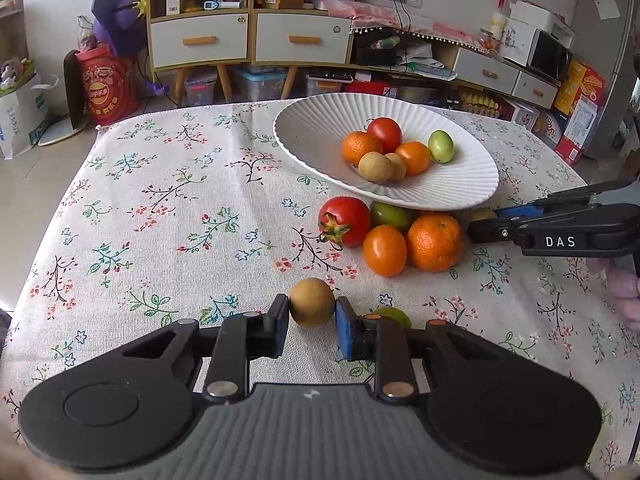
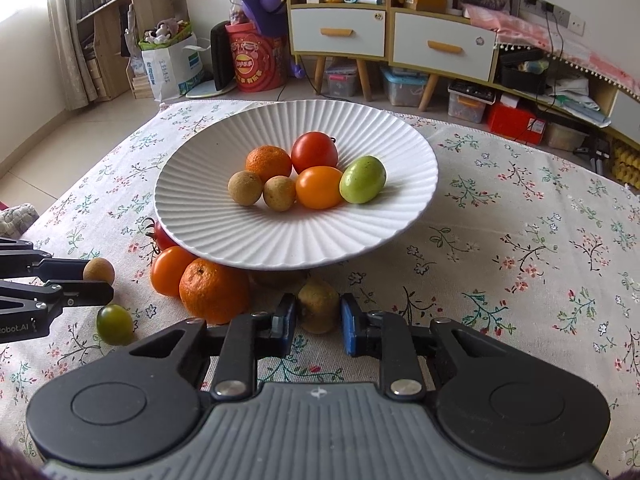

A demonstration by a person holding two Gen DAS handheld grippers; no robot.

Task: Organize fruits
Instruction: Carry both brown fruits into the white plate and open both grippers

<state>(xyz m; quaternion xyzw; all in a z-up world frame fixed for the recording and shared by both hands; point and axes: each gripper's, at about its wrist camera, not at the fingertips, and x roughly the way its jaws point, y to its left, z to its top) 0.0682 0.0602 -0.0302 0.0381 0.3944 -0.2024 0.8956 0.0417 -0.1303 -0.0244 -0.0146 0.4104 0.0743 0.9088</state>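
Your left gripper (image 1: 312, 312) clamps one round tan longan (image 1: 311, 301); your right gripper (image 2: 319, 320) clamps another brownish fruit (image 2: 318, 308). Ahead, the ribbed white plate (image 2: 248, 236) holds six fruits; a mottled orange mandarin (image 2: 214, 290) crowds beside the right claw.

Both tools are matte black with a ribbed grey body, round side discs and silver screw heads. The left gripper (image 1: 312, 316) has one blue pad; the right gripper (image 2: 319, 320) shows blue pads, its side lettered "DAS".
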